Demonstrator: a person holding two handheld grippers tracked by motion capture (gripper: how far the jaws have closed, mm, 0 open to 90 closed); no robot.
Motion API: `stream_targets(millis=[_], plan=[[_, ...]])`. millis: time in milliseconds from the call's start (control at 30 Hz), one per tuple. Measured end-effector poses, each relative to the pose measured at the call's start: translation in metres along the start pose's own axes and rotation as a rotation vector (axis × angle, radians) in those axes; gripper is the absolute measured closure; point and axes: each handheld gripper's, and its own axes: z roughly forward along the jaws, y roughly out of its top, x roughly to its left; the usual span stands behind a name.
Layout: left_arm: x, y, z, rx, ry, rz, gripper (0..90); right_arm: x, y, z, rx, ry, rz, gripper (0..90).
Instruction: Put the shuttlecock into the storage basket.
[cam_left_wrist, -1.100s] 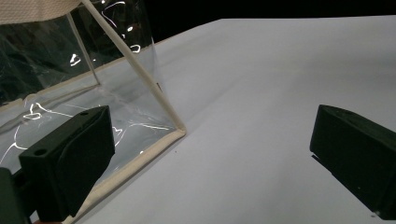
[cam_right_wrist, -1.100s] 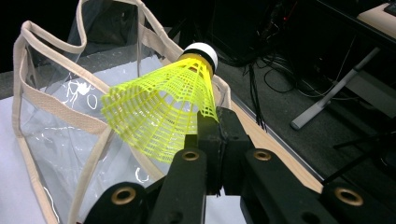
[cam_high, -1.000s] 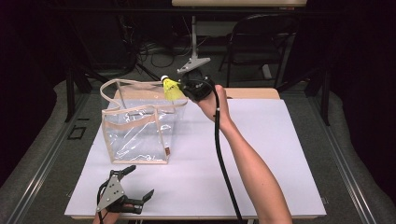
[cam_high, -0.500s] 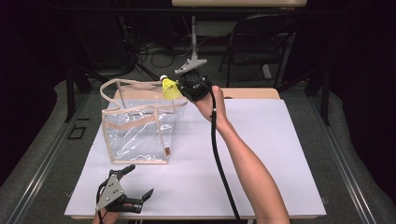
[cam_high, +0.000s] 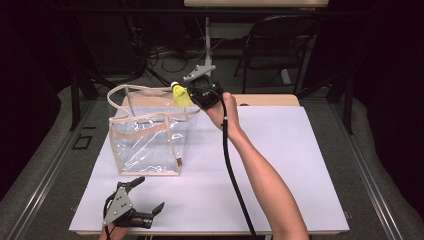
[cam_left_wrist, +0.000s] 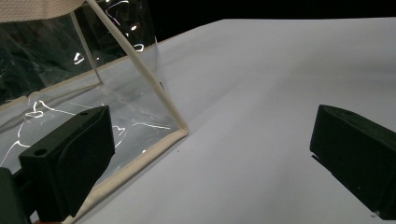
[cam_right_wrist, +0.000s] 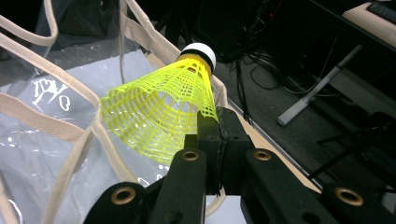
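— Shuttlecock (cam_high: 180, 95) first: where does it sit?

— Upper middle of the high view, yellow skirt with a white cork tip, held up in the air at the right top corner of the clear bag (cam_high: 150, 140). The right tool (cam_high: 194, 95) has its jaws pinched tight on the edge of the skirt. In the right gripper view the shuttlecock (cam_right_wrist: 163, 114) fills the centre of the frame, cork pointing to the upper right, with the two black jaws closed on the lower right rim of the mesh.

— And the bag under it?

— Clear plastic with beige trim and beige handles, standing upright on the white bench (cam_high: 300, 165), left of centre in the high view. Its mouth is open at the top. In the right gripper view the bag (cam_right_wrist: 42, 154) lies to the left and below the shuttlecock, a handle strap looping across the upper left of the frame.

— Left tool?

— Lower left of the high view, the left tool (cam_high: 145, 200) rests low over the near edge of the bench, just in front of the bag and apart from it. Its jaws stand wide apart with nothing between them. In the left gripper view the bag's (cam_left_wrist: 93, 93) lower corner shows at the left of the frame, beyond the left jaw.
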Motion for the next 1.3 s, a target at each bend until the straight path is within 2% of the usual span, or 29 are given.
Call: stream_targets(millis=[100, 300, 667, 1033, 1300], plan=[[0.0, 0.0, 0.0, 0.0, 0.001, 0.0, 0.0, 0.001, 0.0, 0.001, 0.004, 0.001, -0.003, 89.2], [0.0, 0.0, 0.0, 0.001, -0.001, 0.003, 0.0, 0.007, 0.0, 0.006, 0.023, -0.025, -0.046, 89.2], [0.0, 0.0, -0.001, 0.001, -0.001, 0.002, 0.0, 0.012, -0.003, 0.012, 0.04, -0.059, -0.074, 89.1], [0.0, 0.0, -0.001, -0.002, -0.002, 0.001, 0.0, 0.014, -0.006, 0.019, 0.07, -0.052, -0.057, 88.3], [0.0, 0.0, -0.001, -0.003, -0.003, 0.003, 0.0, 0.017, -0.008, 0.023, 0.09, -0.046, -0.065, 88.2]])
